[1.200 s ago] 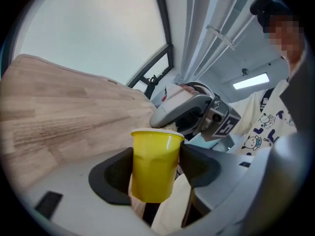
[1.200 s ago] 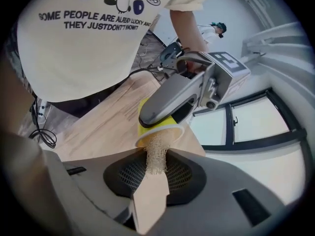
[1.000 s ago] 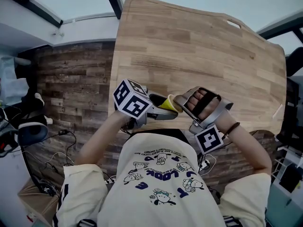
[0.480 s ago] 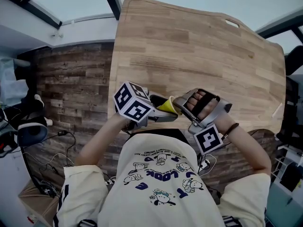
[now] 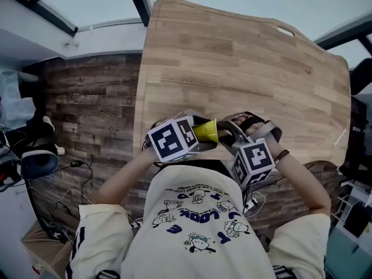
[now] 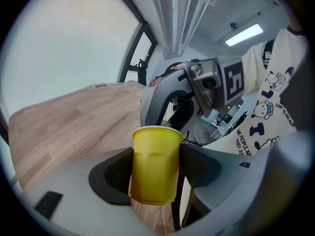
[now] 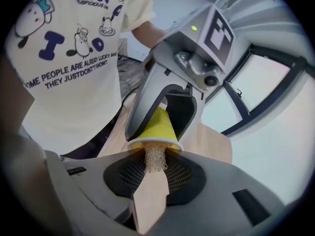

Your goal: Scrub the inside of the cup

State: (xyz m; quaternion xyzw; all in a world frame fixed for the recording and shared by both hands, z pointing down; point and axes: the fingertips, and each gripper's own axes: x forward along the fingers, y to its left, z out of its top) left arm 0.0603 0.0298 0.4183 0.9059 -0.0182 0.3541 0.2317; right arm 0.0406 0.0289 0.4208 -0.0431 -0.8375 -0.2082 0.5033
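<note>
The dark pads of the left gripper press on both sides of a yellow cup. They grasp it around the lower part of its wall, and the white-edged rim stands free beyond the jaws. The meshed pads of the right gripper are close together and pinch a small pale scrubber, a piece of rough netted fibre. The far end of the scrubber meets the open mouth of the cup. How deep it goes inside I cannot tell, because the rim hides it.

From the right gripper view, the cup points its mouth toward this gripper, and the grey body of the left gripper rises behind it. From the head view, the cup is in the air between the two tools, lying nearly on its side. The left gripper is at one end of it and the right gripper at the other, each with its marker cube turned upward.

All this is held just above the near edge of a light wooden table, close in front of the person's chest. The person wears a cream shirt with small cartoon prints. Beside the table there is a dark plank floor.
</note>
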